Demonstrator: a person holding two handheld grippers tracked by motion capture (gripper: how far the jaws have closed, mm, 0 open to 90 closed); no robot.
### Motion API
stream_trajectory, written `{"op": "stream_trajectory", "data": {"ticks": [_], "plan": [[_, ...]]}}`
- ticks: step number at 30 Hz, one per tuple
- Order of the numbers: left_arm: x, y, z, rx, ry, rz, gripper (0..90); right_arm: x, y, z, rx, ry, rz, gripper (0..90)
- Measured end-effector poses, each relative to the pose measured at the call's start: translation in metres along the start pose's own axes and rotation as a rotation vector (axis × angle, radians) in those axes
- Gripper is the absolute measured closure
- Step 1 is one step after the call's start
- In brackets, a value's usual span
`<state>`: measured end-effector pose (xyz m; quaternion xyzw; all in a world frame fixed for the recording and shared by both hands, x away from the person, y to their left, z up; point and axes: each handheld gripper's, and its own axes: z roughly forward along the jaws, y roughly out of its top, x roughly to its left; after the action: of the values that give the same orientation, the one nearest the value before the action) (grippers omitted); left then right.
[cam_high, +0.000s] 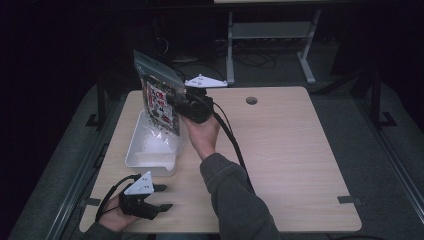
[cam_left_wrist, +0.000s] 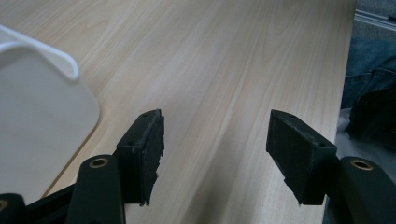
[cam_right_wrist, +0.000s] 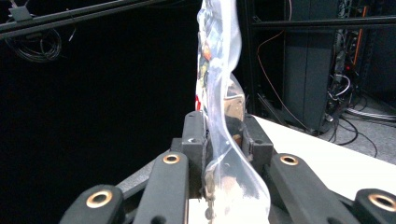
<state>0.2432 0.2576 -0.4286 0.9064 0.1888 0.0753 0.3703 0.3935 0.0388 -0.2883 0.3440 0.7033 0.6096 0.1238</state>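
A: Start with the biggest thing. What carries it all?

B: A pale wood-grain tabletop (cam_high: 280, 150), with a round cable hole (cam_high: 251, 100) near its far edge; beyond that edge, dark floor and the grey legs of another desk (cam_high: 270, 35).

A: And on it?

B: A white plastic tray (cam_high: 150, 147), rectangular with rounded corners, lying toward the tabletop's left side; I'll place the rest from that tray. In the left gripper view its rounded corner (cam_left_wrist: 42, 107) sits just left of the jaws.

A: The bag?

B: A clear zip bag (cam_high: 159, 95) with a red, white and dark printed packet inside; it hangs upright in the air above the tray's far end, its lower edge close over the tray; whether it touches the tray I cannot tell.

A: What holds it?

B: The right gripper (cam_high: 192, 106), just right of the tray's far end, with a hand (cam_high: 202, 135) behind it and a grey sleeve (cam_high: 235, 200) leading back; in the right gripper view the jaws are closed tight on the bag's (cam_right_wrist: 222, 116) clear edge, the plastic crumpled between the pads.

A: And the other one?

B: The left gripper (cam_high: 161, 197) rests low, nearer the person than the tray's near end; its jaws stand wide apart with only bare tabletop (cam_left_wrist: 219, 70) between them, gripping nothing.
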Motion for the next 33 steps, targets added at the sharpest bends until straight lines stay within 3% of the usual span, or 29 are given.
{"op": "stream_trajectory", "data": {"ticks": [19,33], "plan": [[0.003,-0.003,-0.001,0.006,0.002,-0.007,34.3,0.009,-0.011,0.039,0.003,-0.055,-0.012,75.0],[0.001,-0.003,0.001,0.012,-0.002,-0.002,33.8,0.011,-0.014,0.043,-0.017,-0.107,-0.034,75.0]]}}
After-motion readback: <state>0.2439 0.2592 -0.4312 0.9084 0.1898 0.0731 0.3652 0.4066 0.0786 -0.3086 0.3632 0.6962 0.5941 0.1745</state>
